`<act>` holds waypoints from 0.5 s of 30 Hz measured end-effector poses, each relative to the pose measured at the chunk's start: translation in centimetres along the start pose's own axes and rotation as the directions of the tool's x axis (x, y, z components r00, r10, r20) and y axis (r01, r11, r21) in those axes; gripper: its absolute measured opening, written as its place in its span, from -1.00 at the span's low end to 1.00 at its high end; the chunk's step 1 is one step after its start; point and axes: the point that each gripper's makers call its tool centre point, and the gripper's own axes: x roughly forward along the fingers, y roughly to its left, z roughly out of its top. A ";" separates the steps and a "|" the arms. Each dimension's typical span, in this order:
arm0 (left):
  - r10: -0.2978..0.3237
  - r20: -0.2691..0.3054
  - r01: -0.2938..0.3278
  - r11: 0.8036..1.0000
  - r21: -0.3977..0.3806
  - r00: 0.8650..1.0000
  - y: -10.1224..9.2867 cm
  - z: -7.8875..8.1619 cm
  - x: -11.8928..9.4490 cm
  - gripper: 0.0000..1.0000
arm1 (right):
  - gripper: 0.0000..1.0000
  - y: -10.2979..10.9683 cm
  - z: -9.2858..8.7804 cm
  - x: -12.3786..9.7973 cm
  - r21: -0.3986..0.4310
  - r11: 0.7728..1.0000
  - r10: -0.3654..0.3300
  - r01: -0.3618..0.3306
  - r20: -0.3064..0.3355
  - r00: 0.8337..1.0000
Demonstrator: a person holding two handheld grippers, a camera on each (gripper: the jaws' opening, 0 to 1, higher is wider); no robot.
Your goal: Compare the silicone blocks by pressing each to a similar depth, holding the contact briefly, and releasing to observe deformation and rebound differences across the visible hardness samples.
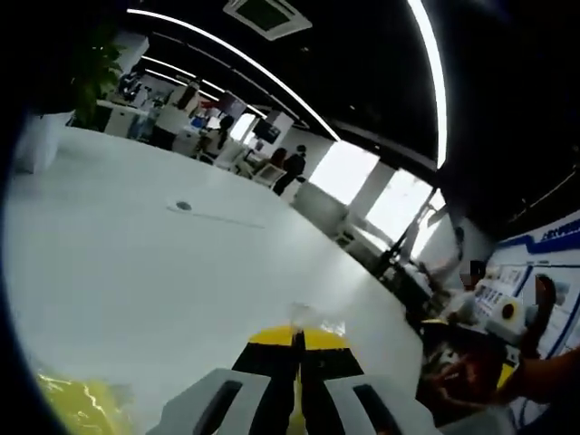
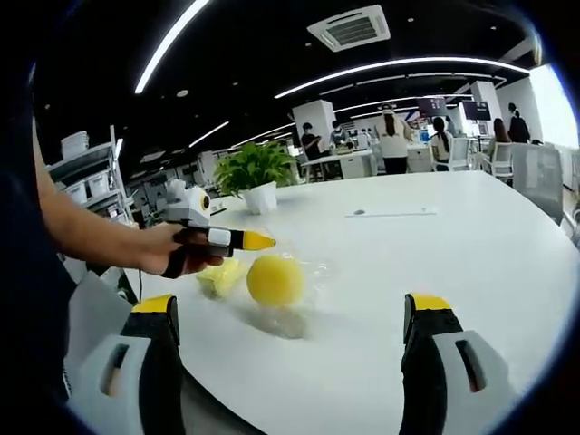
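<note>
Left gripper view: left claw (image 1: 297, 349) jaws pressed together, yellow tips meeting, nothing between them, over a white glossy counter (image 1: 136, 263). Crinkled yellow bag (image 1: 77, 403) at lower left. Open office, ceiling light strips.

Right gripper view: right claw (image 2: 294, 313) jaws wide apart. Yellow ball (image 2: 275, 279), round, smooth, no long axis, sits on the counter inside clear wrap. Beside it the left claw in a hand (image 2: 177, 254), tip pointing right, above the ball. Potted plant (image 2: 255, 181) behind.

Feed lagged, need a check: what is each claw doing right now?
Left claw: shut, nothing visible between its yellow tips.
Right claw: open, empty, short of the yellow ball.
</note>
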 end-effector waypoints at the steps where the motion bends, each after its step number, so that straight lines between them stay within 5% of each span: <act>1: 0.014 -0.006 -0.014 1.000 -0.003 1.000 0.5 -0.1 0.1 -1.00 | 0.93 0.0 -0.1 0.0 -0.001 1.000 -0.002 0.002 -0.004 1.000; 15: 0.098 -0.089 -0.101 0.994 -0.035 0.991 4.9 -1.8 1.0 -1.00 | 0.93 -0.4 -1.7 0.6 -0.075 0.997 -0.030 0.024 -0.081 0.996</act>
